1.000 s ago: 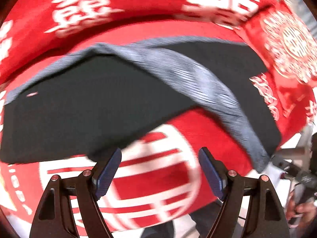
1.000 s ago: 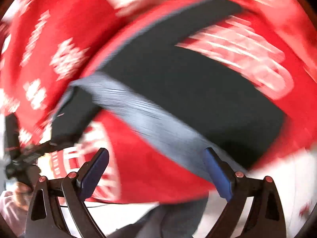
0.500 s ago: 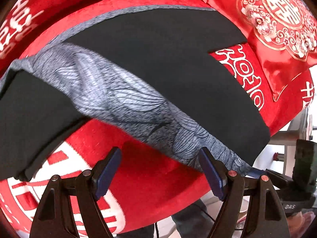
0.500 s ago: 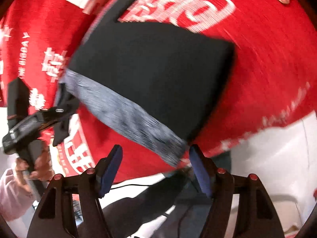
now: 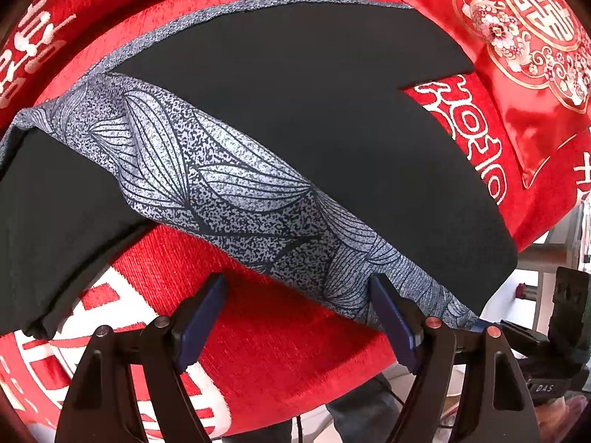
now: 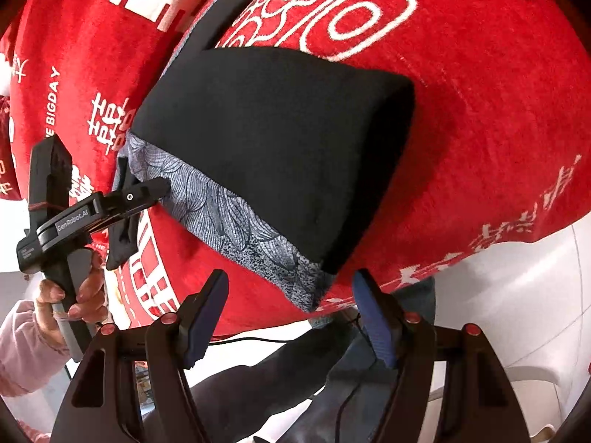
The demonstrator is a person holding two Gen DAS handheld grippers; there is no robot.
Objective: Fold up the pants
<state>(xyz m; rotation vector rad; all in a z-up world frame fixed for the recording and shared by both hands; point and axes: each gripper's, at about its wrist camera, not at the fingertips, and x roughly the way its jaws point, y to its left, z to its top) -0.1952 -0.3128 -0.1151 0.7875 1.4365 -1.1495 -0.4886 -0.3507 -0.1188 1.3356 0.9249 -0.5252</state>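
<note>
The left claw [image 5: 297, 317] stands wide and empty over the near edge of the pants [image 5: 295, 118], one blue pad just touching the patterned grey waistband [image 5: 229, 184], as far as I can tell. The right claw [image 6: 290, 310] is also apart with nothing pinched; its jaws have just been closing, and the waistband's corner [image 6: 310, 288] sits between them, so I judge it is lining up a grip there. The pants lie spread on the red cover [image 5: 280, 350], black cloth flat, waistband nearest the person, which suits taking 2 points along it to lift for a fold. Beyond sits a red embroidered cushion [image 5: 528, 48]. A hand [image 6: 70, 291] in a pink sleeve [image 6: 22, 347] carries the left tool.
</note>
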